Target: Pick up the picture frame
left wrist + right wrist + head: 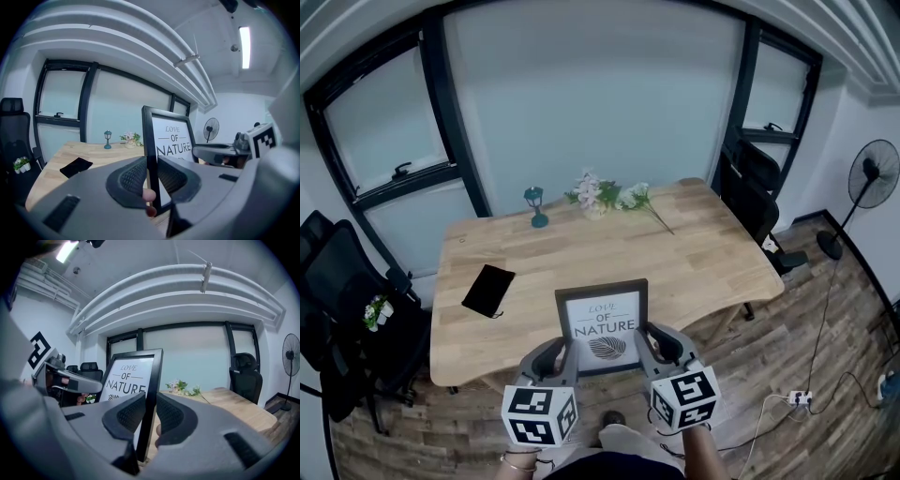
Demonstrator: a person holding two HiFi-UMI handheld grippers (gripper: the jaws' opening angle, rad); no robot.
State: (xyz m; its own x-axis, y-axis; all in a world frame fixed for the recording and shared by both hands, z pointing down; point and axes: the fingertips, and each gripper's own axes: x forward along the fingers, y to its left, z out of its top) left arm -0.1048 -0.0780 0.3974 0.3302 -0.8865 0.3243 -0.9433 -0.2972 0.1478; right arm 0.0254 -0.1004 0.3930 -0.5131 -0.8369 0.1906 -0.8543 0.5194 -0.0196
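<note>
A: How does the picture frame (602,323) look?
B: Black rim, white page: LOVE OF NATURE. Upright at 6 o'clock of the table (712,253). The left gripper (565,352) pinches its 9 o'clock side, the right gripper (648,342) its 3 o'clock side.

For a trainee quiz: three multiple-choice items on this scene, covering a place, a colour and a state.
1. The flat black pouch lies on the wooden table:
A. left of the black picture frame
B. right of it
C. under it

2. The small lantern is:
A. red
B. teal
C. yellow

3. The left gripper and right gripper are:
A. both open
B. both shut on the frame
C. both empty

1 A: the head view shows it. 2 B: teal body. 3 B: both clamp the frame's edges.
</note>
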